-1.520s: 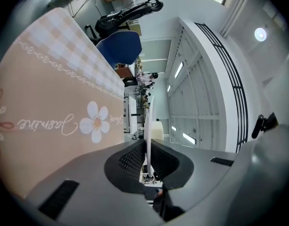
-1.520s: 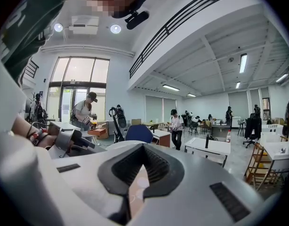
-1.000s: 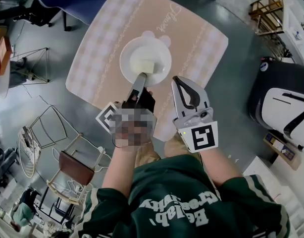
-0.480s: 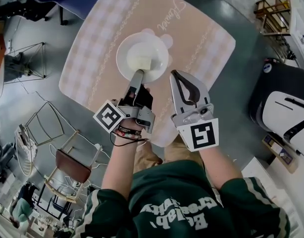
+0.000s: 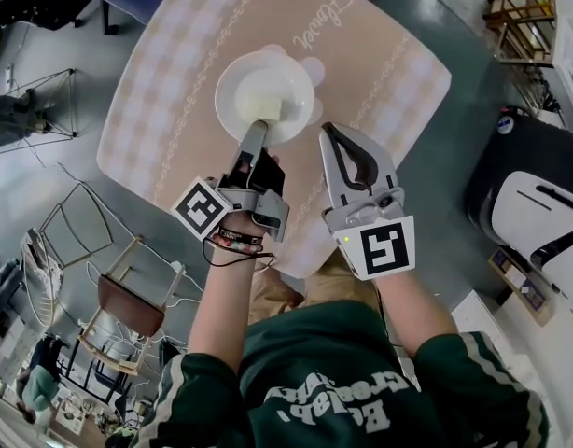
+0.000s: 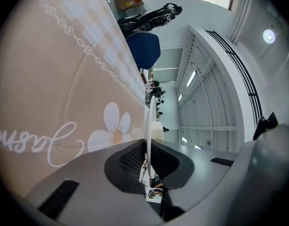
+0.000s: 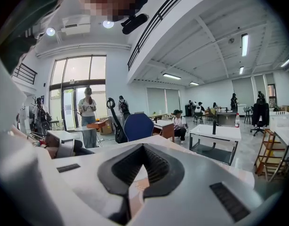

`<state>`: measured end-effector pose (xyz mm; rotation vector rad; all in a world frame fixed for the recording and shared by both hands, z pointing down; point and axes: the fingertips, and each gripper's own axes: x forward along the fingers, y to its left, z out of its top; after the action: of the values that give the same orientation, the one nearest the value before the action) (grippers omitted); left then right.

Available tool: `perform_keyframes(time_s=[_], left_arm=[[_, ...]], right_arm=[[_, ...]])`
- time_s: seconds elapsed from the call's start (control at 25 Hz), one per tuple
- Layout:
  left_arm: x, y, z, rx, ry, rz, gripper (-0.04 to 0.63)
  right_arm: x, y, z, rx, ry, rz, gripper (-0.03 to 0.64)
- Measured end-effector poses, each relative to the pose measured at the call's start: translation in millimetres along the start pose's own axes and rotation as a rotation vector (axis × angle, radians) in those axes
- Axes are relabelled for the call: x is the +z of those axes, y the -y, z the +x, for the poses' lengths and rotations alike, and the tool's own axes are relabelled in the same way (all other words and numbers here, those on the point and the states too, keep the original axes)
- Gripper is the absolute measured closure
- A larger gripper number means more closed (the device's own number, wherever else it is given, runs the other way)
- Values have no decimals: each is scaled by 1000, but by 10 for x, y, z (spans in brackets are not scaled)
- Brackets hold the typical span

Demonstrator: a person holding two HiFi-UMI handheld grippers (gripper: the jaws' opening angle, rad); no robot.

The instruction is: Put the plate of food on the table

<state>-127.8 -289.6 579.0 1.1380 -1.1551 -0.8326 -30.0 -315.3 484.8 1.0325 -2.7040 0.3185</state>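
Left tongs (image 5: pixel 257 134) clamped on the near rim of the white plate (image 5: pixel 268 80); in the left gripper view we see that rim edge-on between the pads. A pale block of food (image 5: pixel 264 109) sits on the plate, close to the tongs. The plate is over the middle of the pink-checked, cloth-covered bench (image 5: pixel 389 73); we cannot tell whether it touches. Right tongs (image 5: pixel 329 132) closed on nothing, just right of the plate

One plate (image 5: pixel 240 87), one food block (image 5: pixel 265 108), one table (image 5: pixel 380 73), two claws (image 5: pixel 258 129) (image 5: pixel 331 136)
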Motion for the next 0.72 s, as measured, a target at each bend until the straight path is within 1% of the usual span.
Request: perform_keyframes(time_s=[0.24, 0.44, 0.72], left_arm=[[-4, -169, 64, 40, 3, -36, 566], [-2, -298, 60, 78, 6, -23, 566], [-16, -472, 110, 145, 22, -11, 561]], right_arm=[[-97, 115, 124, -4, 0, 22, 603], [-136, 161, 180, 6, 14, 28, 603], [-230, 222, 176, 19, 2, 42, 603]])
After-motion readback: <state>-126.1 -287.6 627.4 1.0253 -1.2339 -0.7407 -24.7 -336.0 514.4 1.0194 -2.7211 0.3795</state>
